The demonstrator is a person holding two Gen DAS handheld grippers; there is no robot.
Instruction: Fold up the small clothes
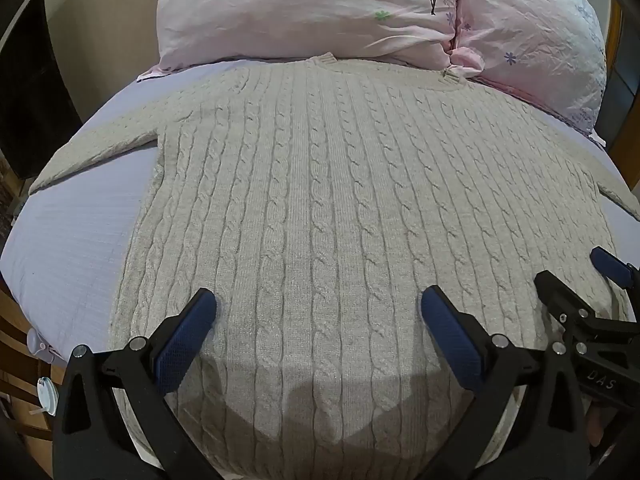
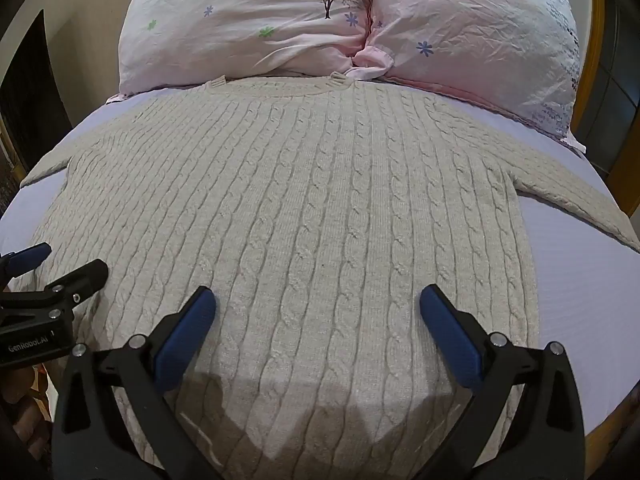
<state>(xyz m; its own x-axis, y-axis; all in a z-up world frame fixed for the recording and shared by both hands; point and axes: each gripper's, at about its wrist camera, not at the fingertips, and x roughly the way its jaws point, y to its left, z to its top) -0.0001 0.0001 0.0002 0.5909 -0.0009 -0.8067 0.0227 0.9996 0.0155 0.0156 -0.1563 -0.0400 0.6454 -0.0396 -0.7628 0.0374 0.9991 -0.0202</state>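
A beige cable-knit sweater (image 1: pixel 320 200) lies spread flat on the bed (image 1: pixel 80 232), which is covered with a pale lilac sheet. Its ribbed collar touches the two pink flowered pillows (image 1: pixel 300 8) at the head of the bed, and its hem lies at the near edge, under both grippers. One sleeve (image 1: pixel 100 144) runs out sideways from the sweater body on the left, and the other sleeve (image 2: pixel 576 200) runs out on the right; both rest flat on the sheet.

The left gripper (image 1: pixel 319 320) hovers over the hem, left of the sweater's middle. Its fingers (image 1: pixel 188 336) are spread wide, with blue pads facing each other, and they hold nothing. Whether the tips touch the knit cannot be told.

The right gripper (image 2: pixel 318 320) hangs over the hem just beside the left one, nearer the sweater's right edge. Its fingers (image 2: pixel 448 336) are also spread wide and hold nothing. In each wrist view the other gripper shows at the frame's side, above the sweater.

The grippers cast a shadow on the knit nearest the hem.
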